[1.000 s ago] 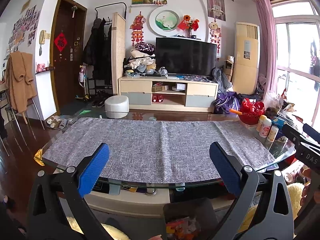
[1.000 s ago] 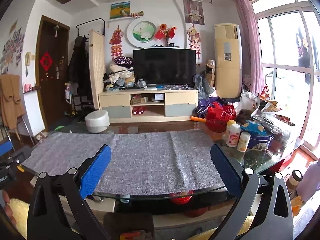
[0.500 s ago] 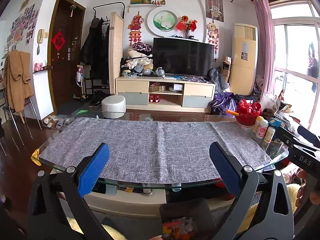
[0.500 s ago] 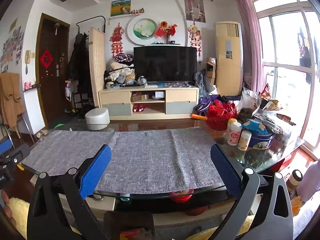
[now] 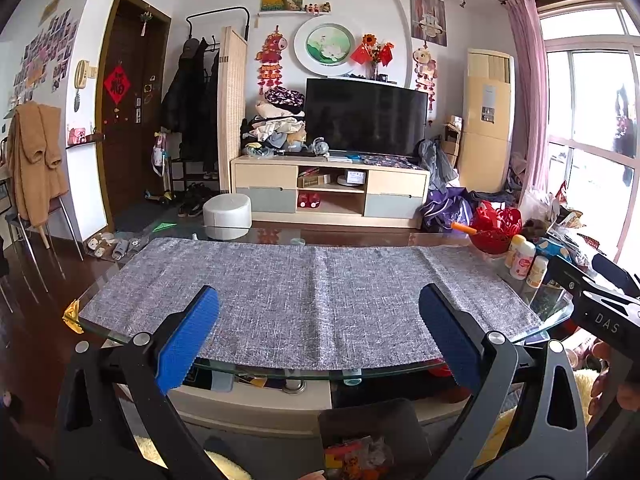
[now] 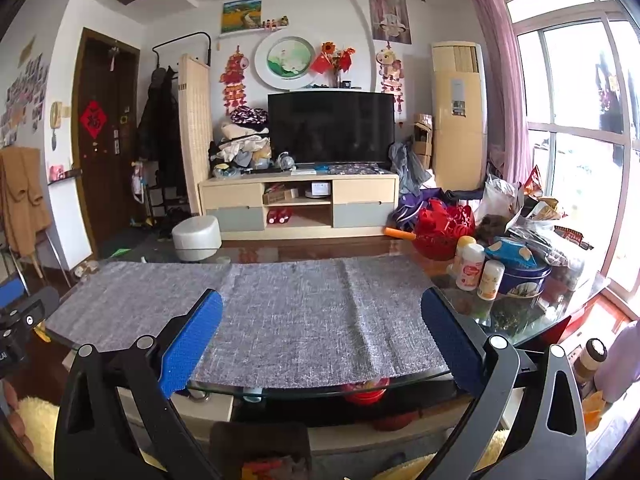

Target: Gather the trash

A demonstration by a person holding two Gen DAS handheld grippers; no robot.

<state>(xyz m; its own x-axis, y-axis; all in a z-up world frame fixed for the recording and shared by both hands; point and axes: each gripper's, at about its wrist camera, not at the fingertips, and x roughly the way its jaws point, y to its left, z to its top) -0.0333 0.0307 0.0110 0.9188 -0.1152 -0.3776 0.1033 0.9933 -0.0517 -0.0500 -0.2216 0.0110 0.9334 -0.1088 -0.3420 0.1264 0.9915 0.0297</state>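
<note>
A dark bin (image 5: pixel 372 428) with colourful wrappers (image 5: pixel 356 458) inside stands on the floor below the table's near edge; it also shows in the right wrist view (image 6: pixel 260 448). A grey cloth (image 5: pixel 312 292) covers the glass table (image 5: pixel 280 370), with no loose trash on it. My left gripper (image 5: pixel 318 340) is open and empty, held above the near table edge. My right gripper (image 6: pixel 320 344) is open and empty too, to the right of the left one. The right gripper's body (image 5: pixel 600 304) shows at the left view's right edge.
Small bottles (image 6: pixel 476 268), a blue tin (image 6: pixel 520 276), a red basket (image 6: pixel 440 228) and snack bags (image 6: pixel 532 208) crowd the table's right end. A yellow scrap (image 5: pixel 72 314) sticks at the table's left corner. A TV stand (image 5: pixel 332 192) and white stool (image 5: pixel 226 216) stand beyond.
Both grippers have risen and tilted slightly, so the table sits lower in both views. Both stay open and empty.
</note>
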